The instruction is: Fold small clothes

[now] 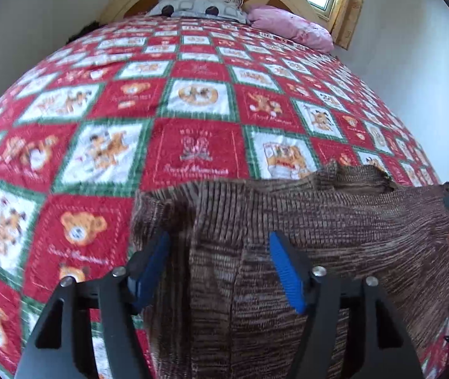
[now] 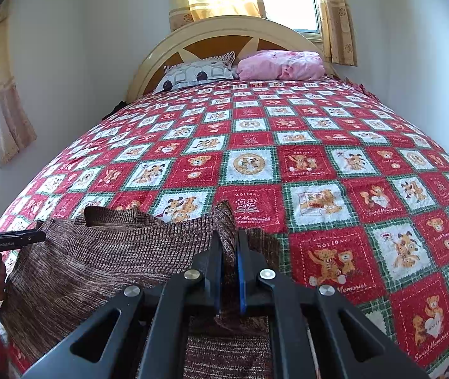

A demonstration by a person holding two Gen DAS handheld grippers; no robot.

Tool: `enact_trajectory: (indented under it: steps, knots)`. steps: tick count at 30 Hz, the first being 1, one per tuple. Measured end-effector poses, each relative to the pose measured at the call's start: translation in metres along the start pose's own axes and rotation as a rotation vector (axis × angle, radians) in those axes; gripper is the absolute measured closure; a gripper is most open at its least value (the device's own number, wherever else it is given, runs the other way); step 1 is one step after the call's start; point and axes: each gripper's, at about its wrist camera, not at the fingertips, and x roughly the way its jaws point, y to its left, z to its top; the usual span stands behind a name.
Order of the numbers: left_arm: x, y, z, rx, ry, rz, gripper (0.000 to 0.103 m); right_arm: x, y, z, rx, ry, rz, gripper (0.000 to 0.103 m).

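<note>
While no finished fold can be made out in either view, the entry stands as follows.

Item: one brown ribbed knit garment [image 1: 303, 221], small, lying at the near end of a bed under a red, white and green teddy-bear quilt [image 1: 192, 101]. It is spread across the near edge, rumpled along its far edge, with one flap standing up; which part of the garment this is cannot be told.

Right gripper [image 2: 228, 246]: jaws nearly together, pinching an upstanding fold of the knit near its right end.

Left gripper [image 1: 219, 252]: jaws wide apart, blue pads [image 1: 284, 268] on either side of the cloth near its left end, gripping nothing. Whether the pads touch the knit cannot be told.

Progress, as judged: early. The garment appears seized at one end only and is not laid flat. Outstanding: closing of the left jaws on the cloth, smoothing, and the folds themselves.

Other contents: patterned pillow [image 2: 197, 72] and pink pillow [image 2: 281, 64] at the headboard [image 2: 224, 31], well apart from the work. No other clothing seen.
</note>
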Motion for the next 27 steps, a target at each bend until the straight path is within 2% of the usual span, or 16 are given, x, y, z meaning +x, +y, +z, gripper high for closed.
enact_trajectory:
  steps: [2,3,4,9,11,15,22,24,27]
  knots:
    - [-0.002,-0.002,-0.003,0.012,-0.021,-0.005,0.038,0.002,-0.001,-0.001,0.002,0.004,0.000,0.096]
    - [-0.002,-0.004,-0.003,0.020,-0.026,-0.005,0.044,0.003,-0.003,-0.002,0.007,0.007,-0.001,0.096]
    - [-0.002,-0.005,-0.003,0.026,-0.028,-0.007,0.055,0.003,-0.003,-0.002,0.012,0.009,-0.003,0.096]
    - [0.000,-0.011,0.002,0.039,-0.029,-0.023,0.078,0.004,-0.003,-0.002,0.012,0.013,-0.012,0.096]
    - [0.001,-0.016,0.001,0.063,-0.039,-0.006,0.080,0.004,-0.001,-0.002,0.005,0.013,-0.018,0.096]
    - [-0.001,-0.017,0.001,0.062,-0.057,0.005,0.092,0.004,0.001,-0.003,-0.001,0.017,-0.034,0.096]
    - [-0.033,0.001,0.010,-0.089,-0.156,-0.063,0.093,-0.022,0.012,0.023,-0.043,-0.060,-0.024,0.096]
    - [-0.034,0.005,0.015,-0.115,-0.172,-0.054,0.093,-0.023,0.019,0.035,-0.080,-0.090,-0.037,0.096]
    - [-0.019,0.010,0.020,-0.161,-0.164,-0.019,0.093,-0.004,0.018,0.043,-0.080,-0.073,-0.042,0.096]
